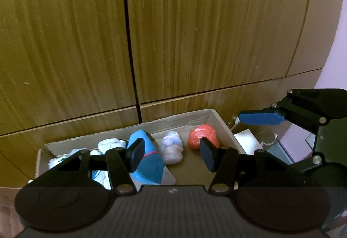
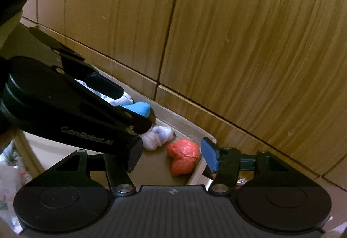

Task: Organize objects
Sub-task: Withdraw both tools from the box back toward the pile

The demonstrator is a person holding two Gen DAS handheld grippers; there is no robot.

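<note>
An open cardboard box stands on the floor against a wooden wardrobe. In it lie a red bundle, a pale white-blue bundle, a blue pouch and white cloth items. My left gripper is open and empty, held above the box. My right gripper is open and empty to the right of the box; one of its fingers, with a blue pad, shows at the right of the left wrist view. The red bundle and pale bundle also show in the right wrist view.
Wooden wardrobe doors fill the background. A white object and metal wire parts sit right of the box. The left gripper's body crosses the left of the right wrist view. A lilac wall is at far right.
</note>
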